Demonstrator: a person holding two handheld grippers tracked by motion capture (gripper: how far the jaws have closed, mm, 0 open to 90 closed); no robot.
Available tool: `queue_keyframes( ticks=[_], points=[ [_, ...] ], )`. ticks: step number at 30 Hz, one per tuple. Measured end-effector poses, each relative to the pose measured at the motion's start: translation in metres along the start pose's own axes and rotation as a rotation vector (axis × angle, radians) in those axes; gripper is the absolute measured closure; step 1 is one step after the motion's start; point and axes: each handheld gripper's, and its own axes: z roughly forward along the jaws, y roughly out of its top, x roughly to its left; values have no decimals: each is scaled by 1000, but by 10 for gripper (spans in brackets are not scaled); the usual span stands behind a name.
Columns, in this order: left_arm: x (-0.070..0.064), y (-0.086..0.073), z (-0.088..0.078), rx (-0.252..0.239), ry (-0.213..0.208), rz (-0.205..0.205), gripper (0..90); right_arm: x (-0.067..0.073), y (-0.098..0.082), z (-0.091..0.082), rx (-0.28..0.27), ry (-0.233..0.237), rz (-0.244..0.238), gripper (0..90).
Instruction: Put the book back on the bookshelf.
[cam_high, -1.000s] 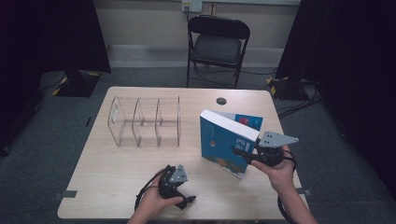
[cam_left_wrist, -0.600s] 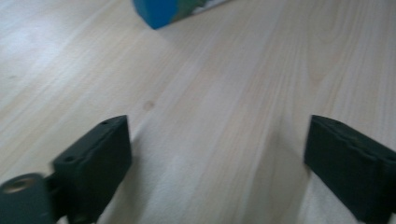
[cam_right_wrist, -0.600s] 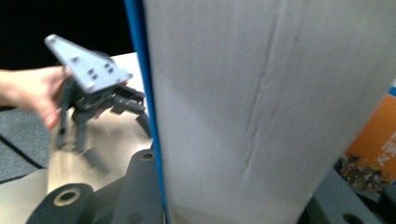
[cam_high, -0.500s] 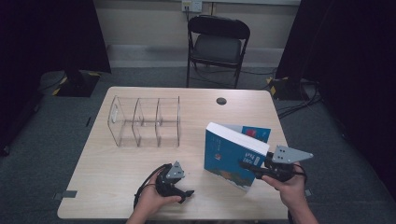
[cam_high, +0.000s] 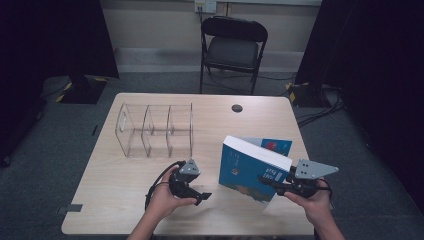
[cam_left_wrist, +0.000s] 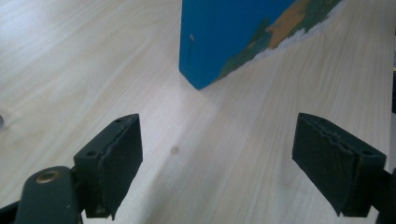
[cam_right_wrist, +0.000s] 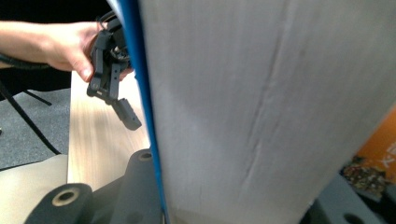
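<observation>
**Now: book upright in your right gripper**

Right now your right gripper (cam_high: 270, 181) is clamped on the thick blue book (cam_high: 250, 167), holding it tilted on its lower edge at the near right of the table (cam_high: 115, 200). Your left gripper (cam_high: 200, 196) holds nothing; its jaws have just been closing partway and stand apart, just left of the book. A clear divided organizer (cam_high: 156, 129) at far left has bare compartments. A second blue book (cam_high: 272, 146) lies flat behind. A black folding chair (cam_high: 232, 47) stands beyond, on grey carpet.
</observation>
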Motion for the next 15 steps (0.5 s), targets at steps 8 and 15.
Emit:
queue_keyframes(
  ticks=[8,15],
  points=[
    [-1,26,-6,-5,3,44,166,0,0,0,4,-4,8,619],
    [-2,40,-11,20,6,80,196,-1,0,0,2,-6,6,617]
  ],
)
